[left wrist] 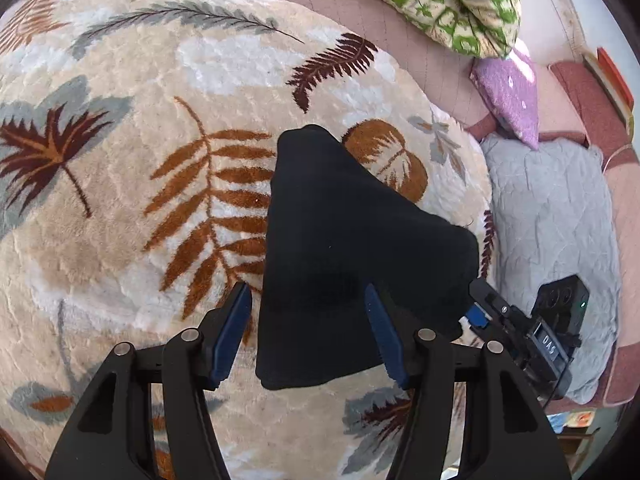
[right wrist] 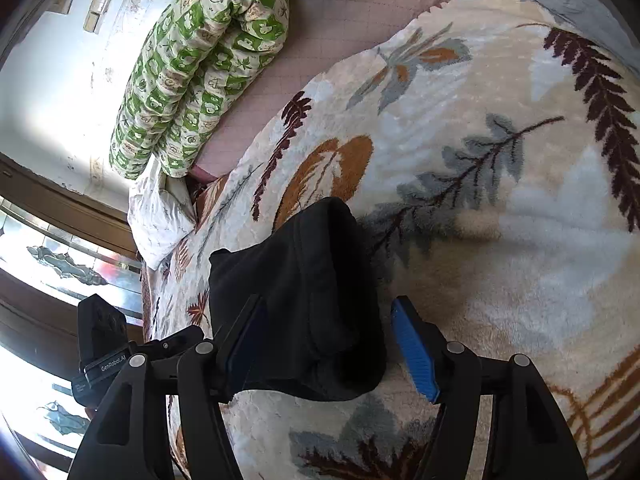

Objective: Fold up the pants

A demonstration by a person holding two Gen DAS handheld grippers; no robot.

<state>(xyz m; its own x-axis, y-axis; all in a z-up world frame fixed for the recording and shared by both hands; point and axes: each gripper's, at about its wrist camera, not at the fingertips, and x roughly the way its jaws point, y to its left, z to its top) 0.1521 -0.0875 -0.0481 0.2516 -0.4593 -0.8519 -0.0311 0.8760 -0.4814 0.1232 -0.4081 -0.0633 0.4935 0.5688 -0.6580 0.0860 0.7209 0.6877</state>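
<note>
Pants [left wrist: 352, 248] lie folded compact on the blanket [left wrist: 120, 208]. We hold both grippers, left [left wrist: 308, 336] and right [right wrist: 332, 344], open, gripping nothing. Folding looks finished; next we judge only withdrawal.

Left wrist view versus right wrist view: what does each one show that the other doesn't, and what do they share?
Only the left wrist view shows the grey quilted pillow in full and the right gripper from outside. Only the right wrist view shows the window, the wall switch and the left gripper from outside. Both show the folded black pants lying on the leaf-print blanket, the green patterned quilt, and open jaws either side of the pants.
</note>
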